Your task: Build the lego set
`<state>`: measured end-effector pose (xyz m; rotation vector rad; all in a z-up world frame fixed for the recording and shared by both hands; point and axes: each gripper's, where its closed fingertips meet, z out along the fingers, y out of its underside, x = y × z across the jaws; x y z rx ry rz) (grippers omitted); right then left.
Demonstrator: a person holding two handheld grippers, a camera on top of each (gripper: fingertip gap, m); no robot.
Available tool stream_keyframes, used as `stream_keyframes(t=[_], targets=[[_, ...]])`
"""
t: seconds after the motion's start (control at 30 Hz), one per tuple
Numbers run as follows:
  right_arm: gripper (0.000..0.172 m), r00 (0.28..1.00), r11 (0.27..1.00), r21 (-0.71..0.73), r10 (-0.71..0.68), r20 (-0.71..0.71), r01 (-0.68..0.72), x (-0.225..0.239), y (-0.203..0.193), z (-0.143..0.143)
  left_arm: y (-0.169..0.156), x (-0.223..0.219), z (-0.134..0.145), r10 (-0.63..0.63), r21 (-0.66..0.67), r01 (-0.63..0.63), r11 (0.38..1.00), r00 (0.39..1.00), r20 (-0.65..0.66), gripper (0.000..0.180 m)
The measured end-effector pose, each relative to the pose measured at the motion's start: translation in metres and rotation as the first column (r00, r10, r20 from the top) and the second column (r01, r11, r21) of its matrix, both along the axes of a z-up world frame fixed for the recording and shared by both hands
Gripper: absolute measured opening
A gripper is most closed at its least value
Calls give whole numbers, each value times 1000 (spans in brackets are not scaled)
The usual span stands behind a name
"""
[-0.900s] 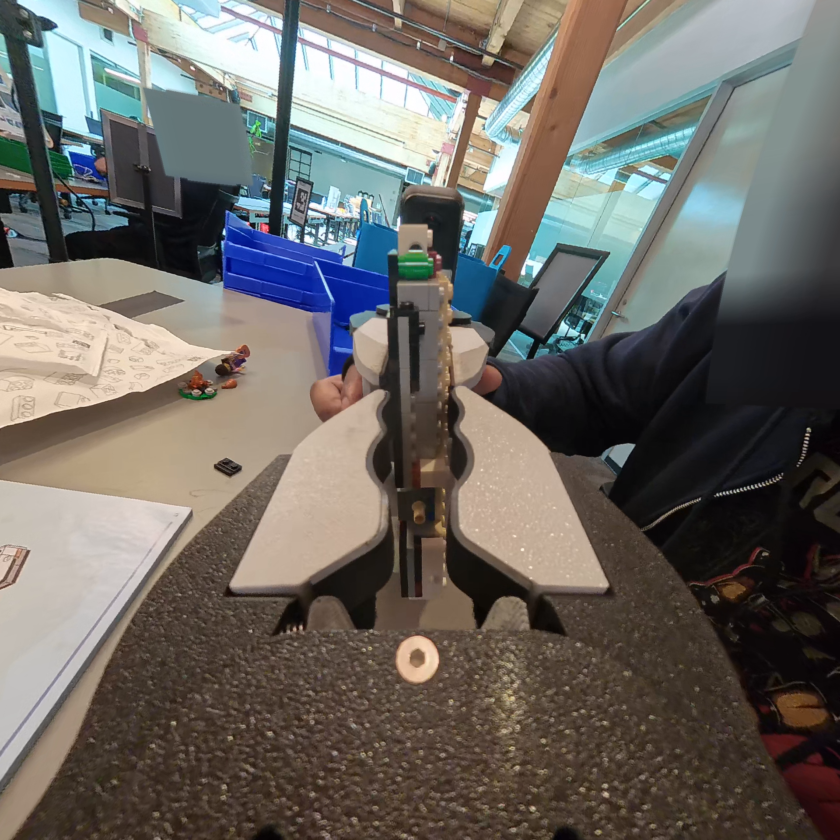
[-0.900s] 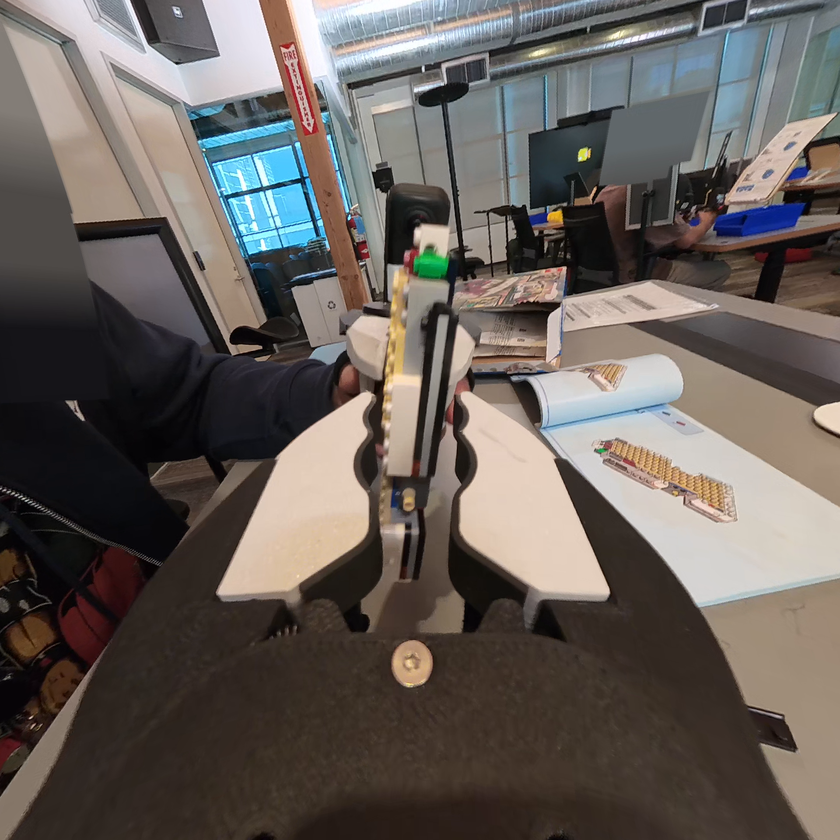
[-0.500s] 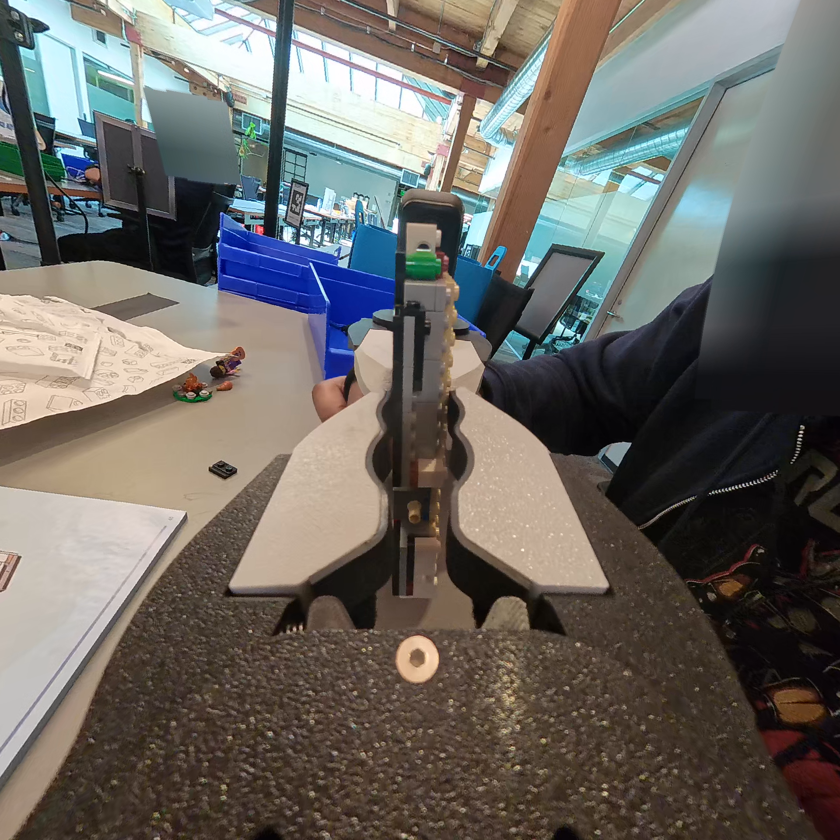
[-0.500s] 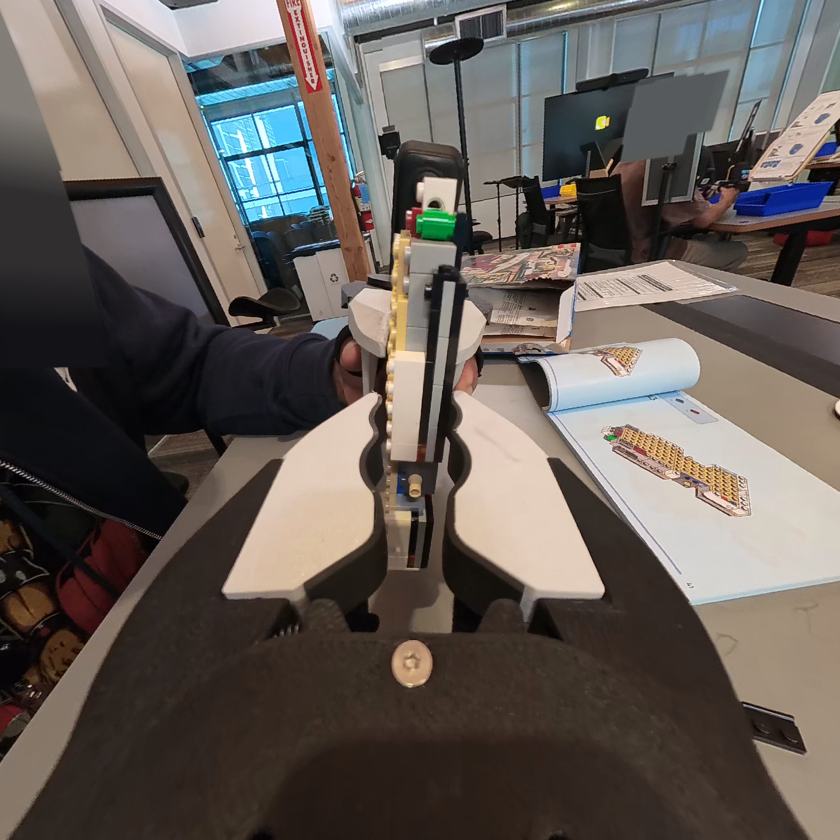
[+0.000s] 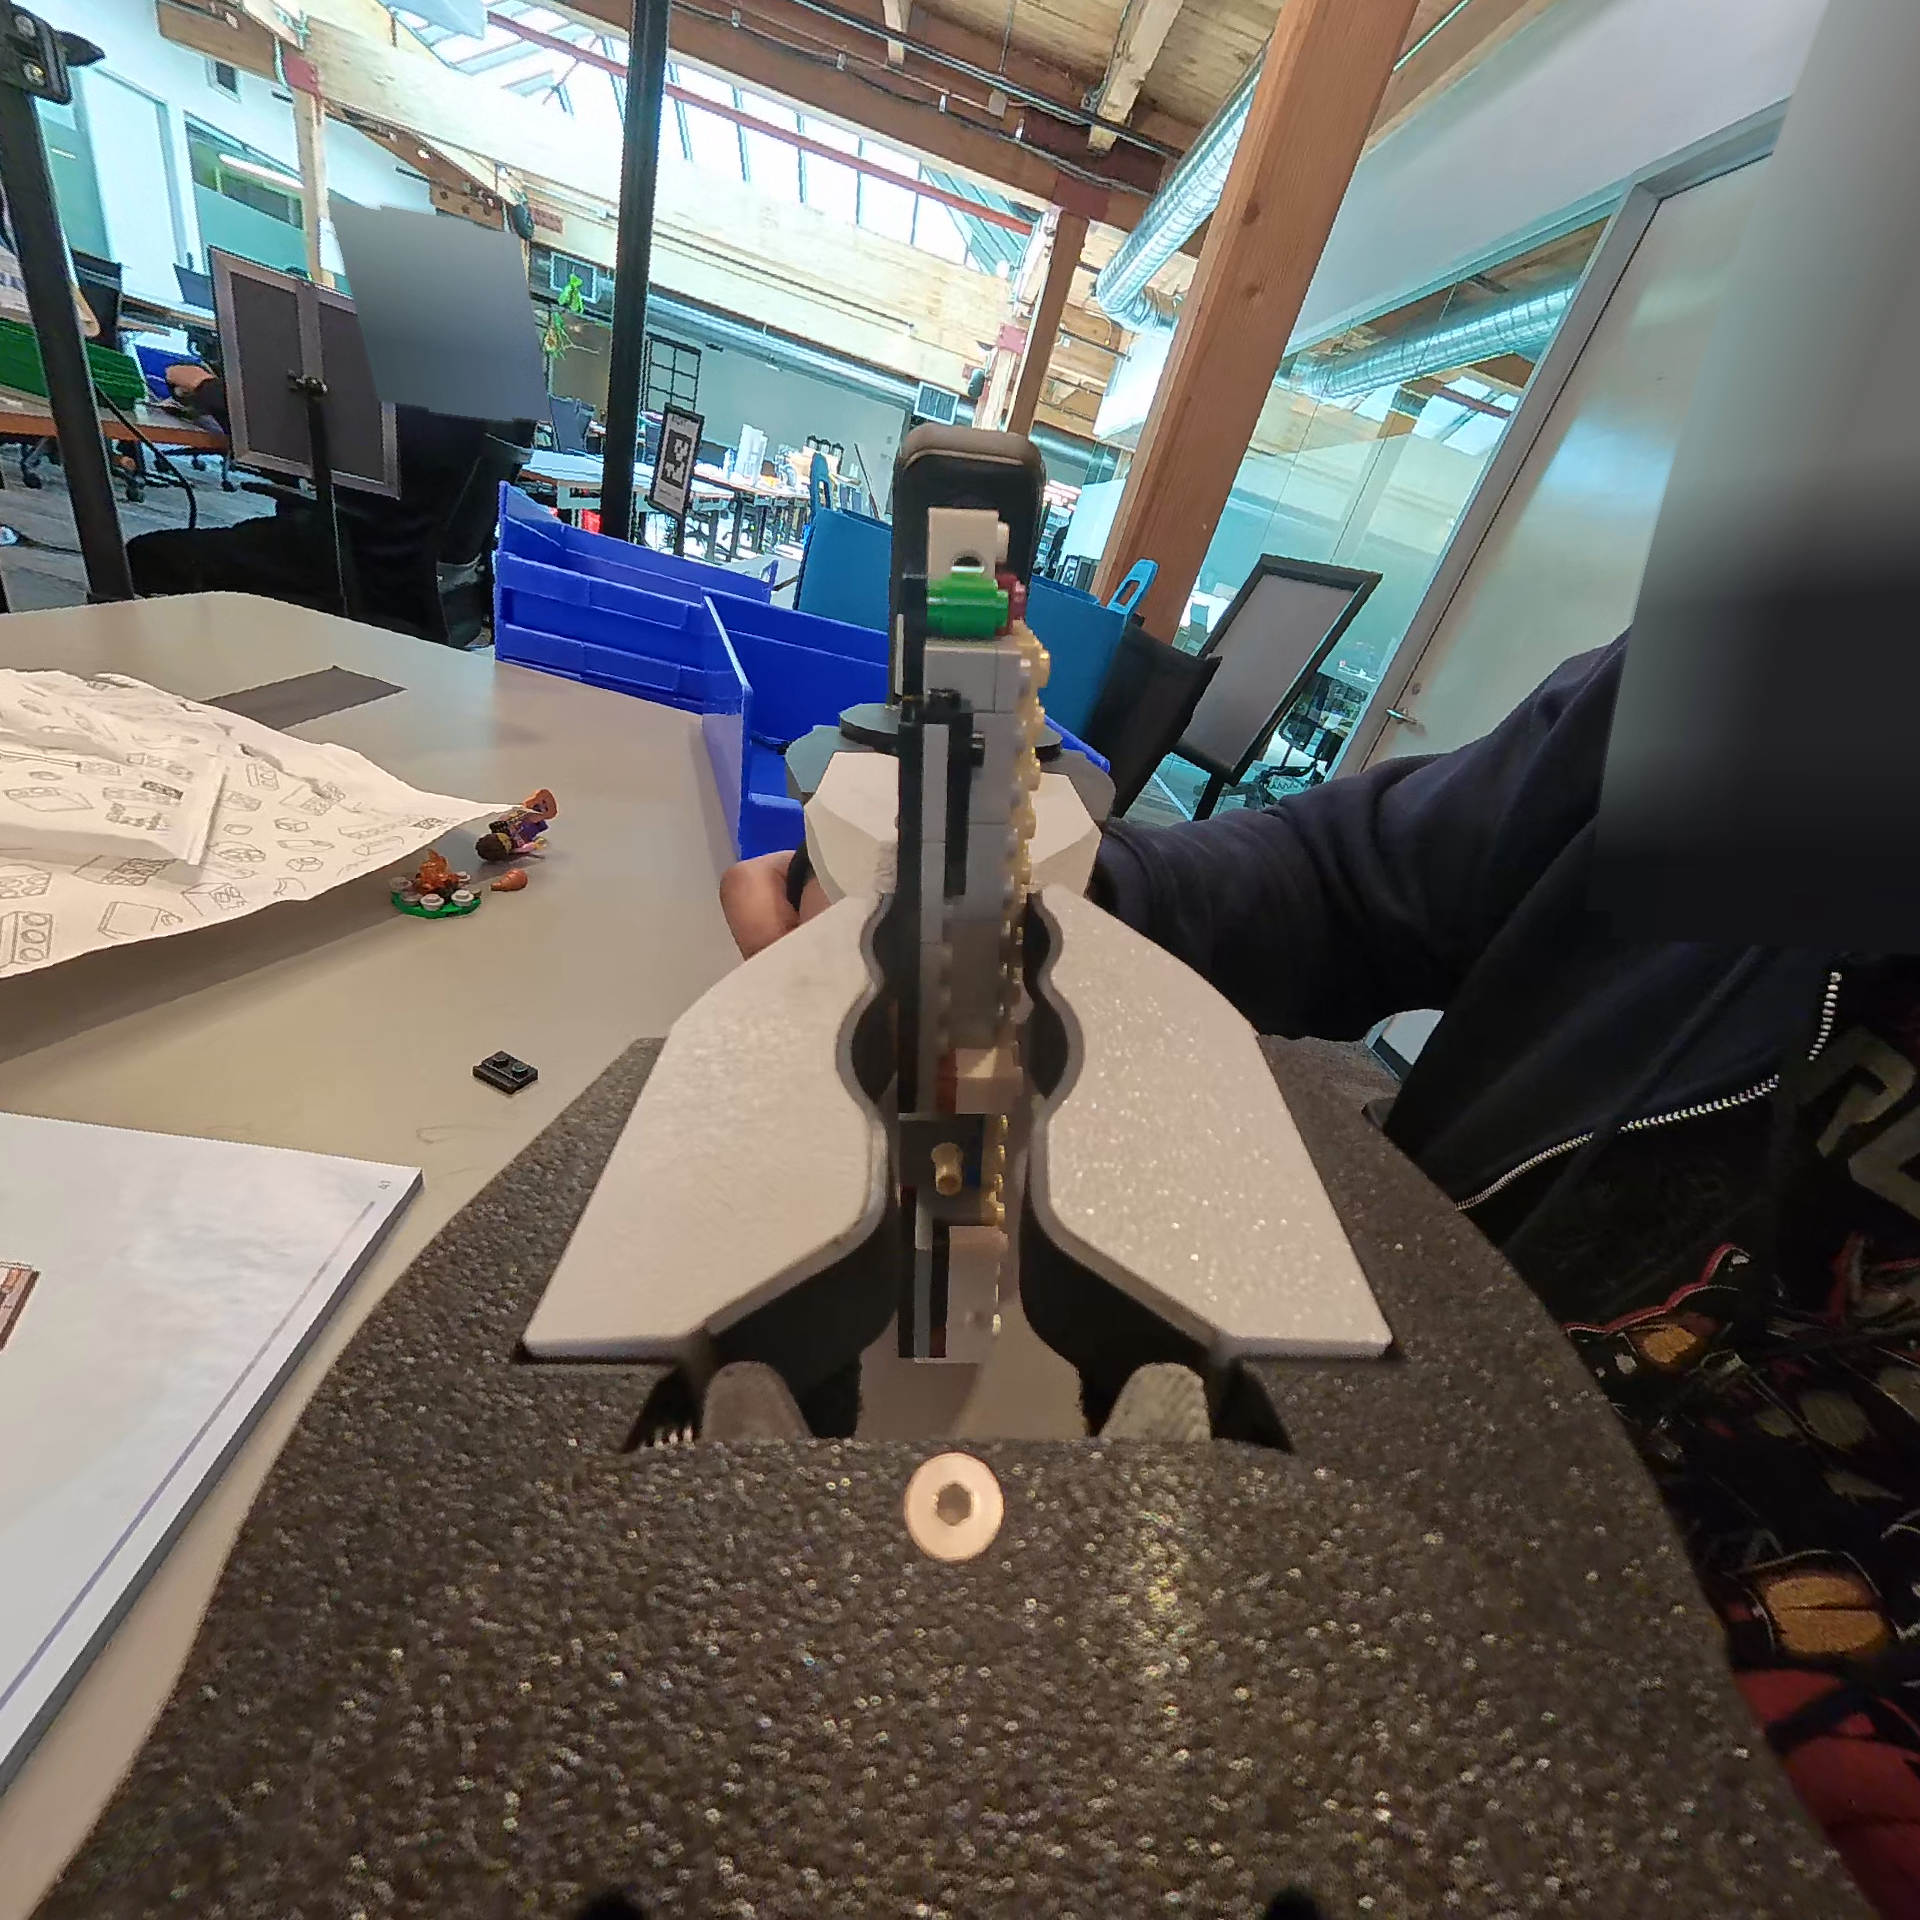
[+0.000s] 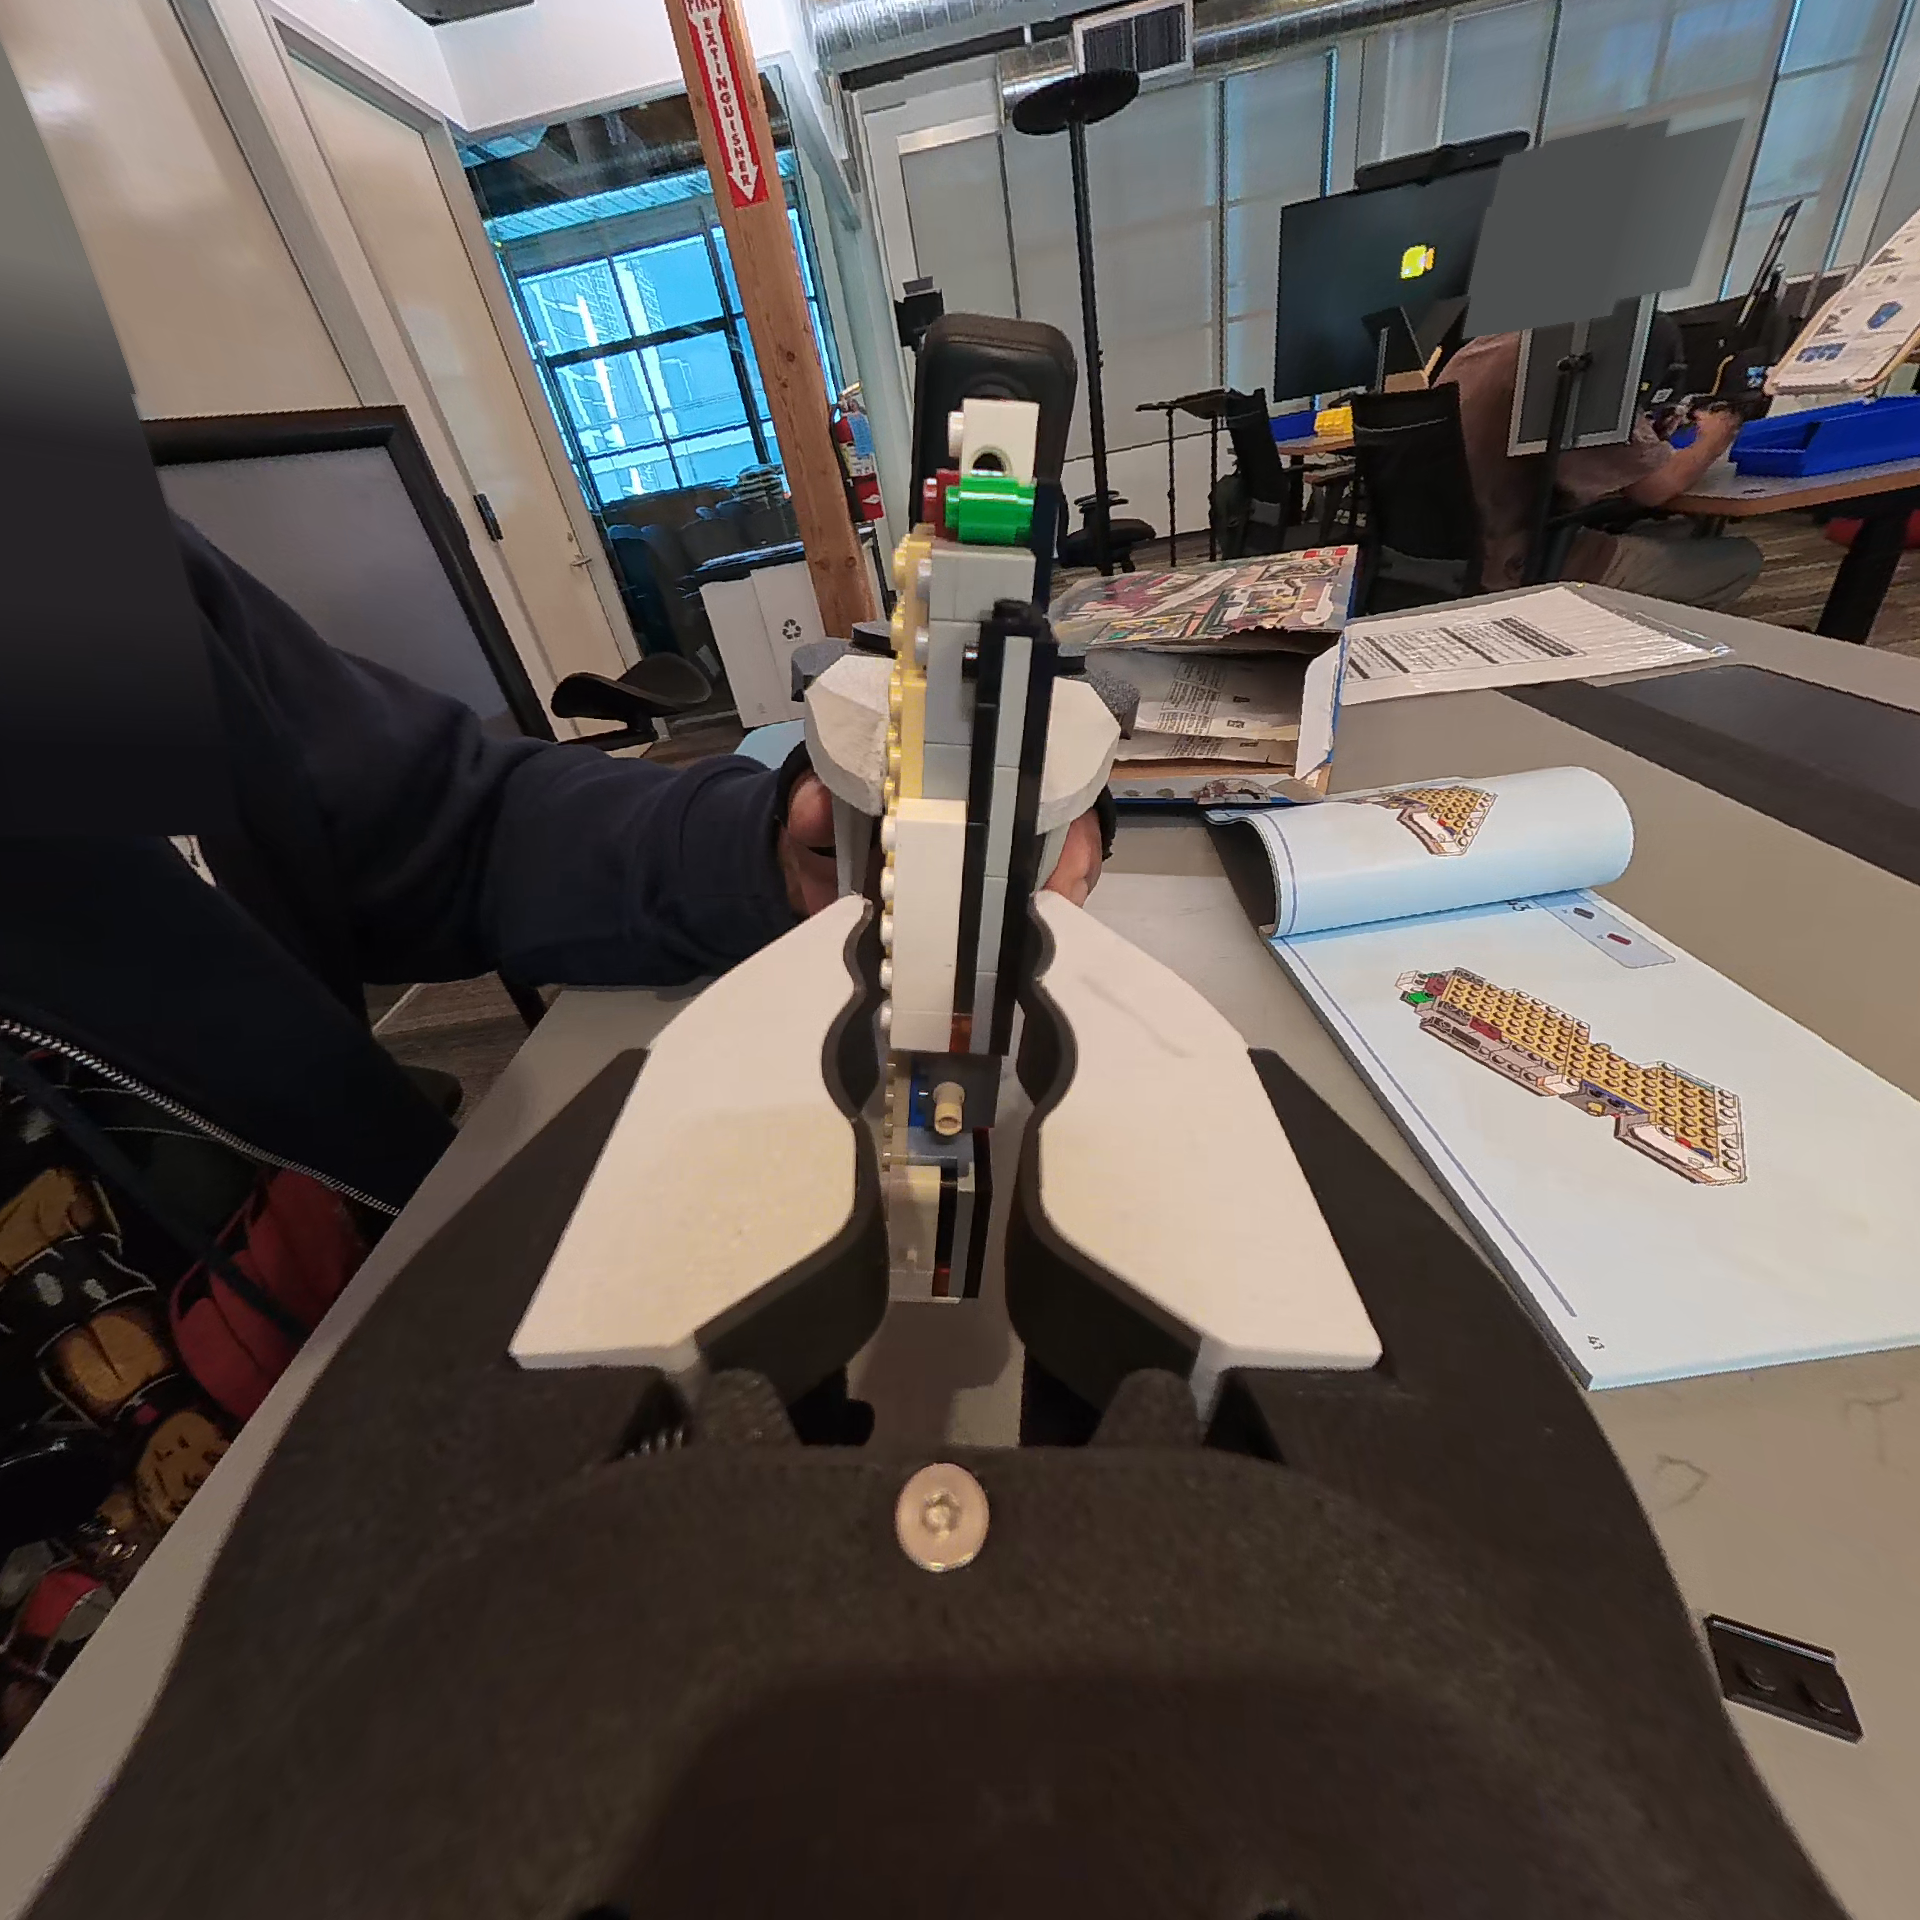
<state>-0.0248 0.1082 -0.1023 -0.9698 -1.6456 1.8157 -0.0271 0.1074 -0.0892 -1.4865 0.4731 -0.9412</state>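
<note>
— Both holding it?

— Yes. The left gripper (image 5: 954, 914) and the right gripper (image 6: 948, 914) are each clamped on opposite ends of one long brick-built model (image 5: 961, 987), held edge-up above the grey table (image 5: 343, 997).

— Any advice?

— I'd keep both squeezes even and avoid twisting; plates that thin could pop apart.

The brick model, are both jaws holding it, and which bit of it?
Yes. One long brick model is held from both ends: the left gripper clamps one end's flat sides, the right gripper the other end.
</note>
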Motion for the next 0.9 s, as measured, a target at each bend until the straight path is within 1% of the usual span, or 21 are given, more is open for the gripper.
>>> stream_keyframes(t=[0.2, 0.37, 0.43, 0.57, 0.63, 0.9], targets=[[26, 999, 999, 7, -36, 9, 36, -3, 2, 0, 2, -3, 0, 16, -1, -16, 1000, 1000, 21, 22], [34, 996, 996, 14, -84, -26, 85, -3, 7, 7, 2, -6, 3, 29, 11, -29, 1000, 999, 25, 22], [34, 994, 995, 6, -98, -38, 99, -2, 10, 11, 2, -7, 3, 27, 12, -27, 1000, 999, 23, 22], [33, 994, 995, 8, -102, -48, 102, -2, 10, 13, 2, -3, 0, 21, 12, -21, 1000, 1000, 1, 22], [28, 993, 994, 22, -105, -49, 106, -2, 9, 12, 2, -2, -1, 16, 10, -16, 1000, 1000, -7, 22], [25, 997, 998, 9, -62, -47, 63, 0, 6, 12, 0, 0, -2, 3, 15, -3, 1000, 1000, -19, 22]])
